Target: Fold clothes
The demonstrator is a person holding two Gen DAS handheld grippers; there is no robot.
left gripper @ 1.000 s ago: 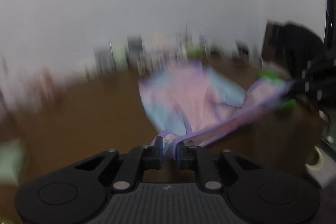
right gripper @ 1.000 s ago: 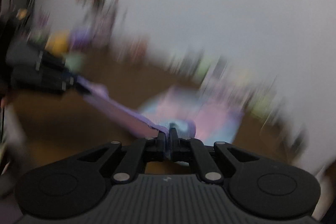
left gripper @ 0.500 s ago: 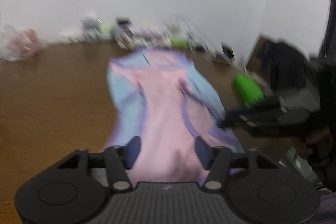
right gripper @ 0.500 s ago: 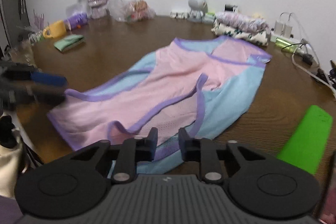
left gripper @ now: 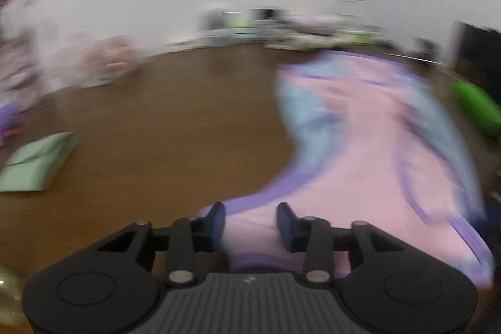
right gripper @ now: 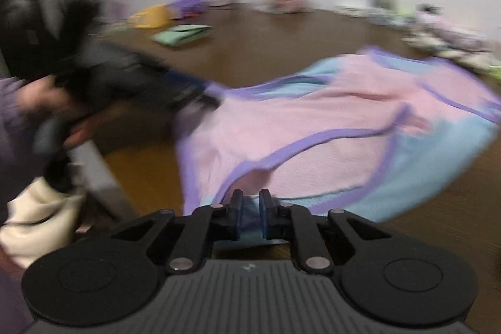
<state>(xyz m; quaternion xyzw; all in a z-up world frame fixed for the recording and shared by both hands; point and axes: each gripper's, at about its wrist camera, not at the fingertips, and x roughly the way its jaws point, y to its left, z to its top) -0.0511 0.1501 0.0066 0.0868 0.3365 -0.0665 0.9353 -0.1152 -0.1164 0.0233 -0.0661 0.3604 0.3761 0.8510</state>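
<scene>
That pink-and-blue sleeveless top [right gripper: 328,127], lower right of frame, looks light and floppy, best pinched along its purple trim; left gripper [left gripper: 250,223] gapes wide, right gripper [right gripper: 250,208] stands slightly parted.

left tool [left gripper: 251,223] agape above pink garment [left gripper: 360,165] on brown table [left gripper: 156,127]
</scene>
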